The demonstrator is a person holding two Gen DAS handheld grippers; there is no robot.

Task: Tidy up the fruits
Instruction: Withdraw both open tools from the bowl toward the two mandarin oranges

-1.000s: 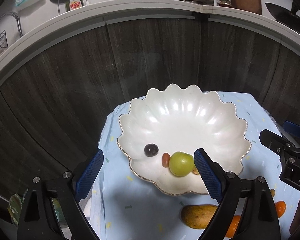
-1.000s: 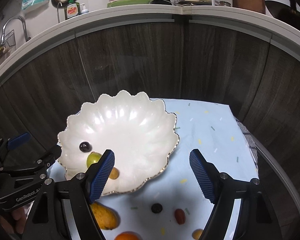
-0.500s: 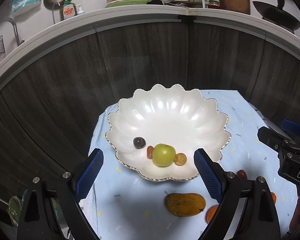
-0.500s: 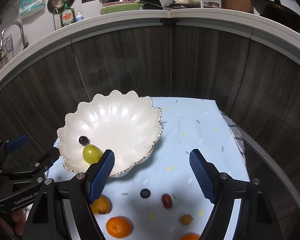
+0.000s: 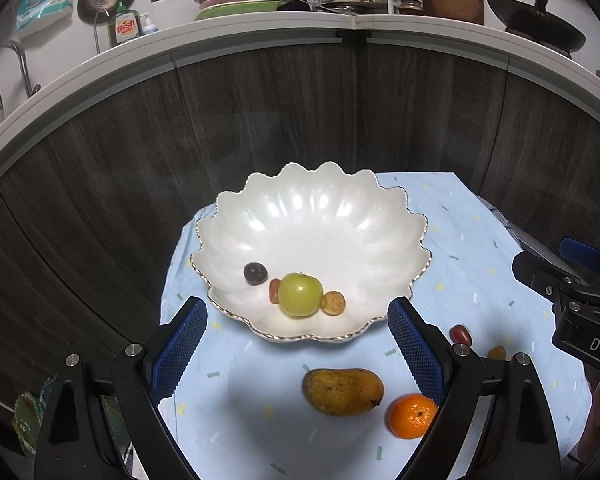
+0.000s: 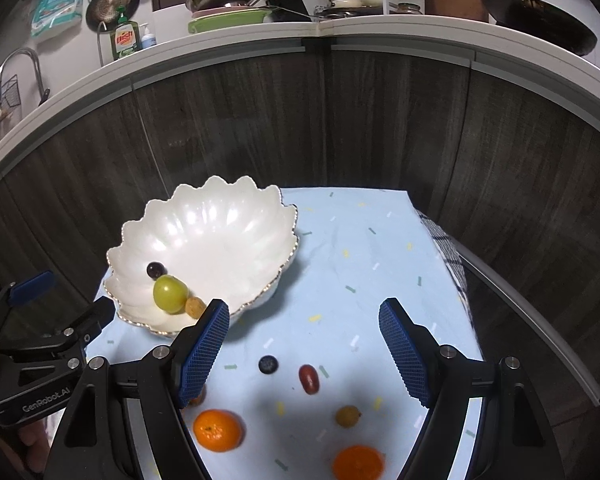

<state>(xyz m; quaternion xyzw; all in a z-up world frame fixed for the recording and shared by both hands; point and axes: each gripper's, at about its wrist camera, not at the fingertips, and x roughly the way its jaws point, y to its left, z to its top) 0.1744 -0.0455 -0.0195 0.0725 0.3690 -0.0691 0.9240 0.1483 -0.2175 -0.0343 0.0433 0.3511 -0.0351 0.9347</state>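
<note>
While both hand-held grippers (image 5: 296,340) (image 6: 304,344) gape empty, they have backed off from the bowl (image 5: 312,216).

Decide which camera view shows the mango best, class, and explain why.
The left wrist view: the mango lies whole on the blue cloth between that gripper's fingers. In the right wrist view only a sliver of it peeks out beside the near finger.
</note>
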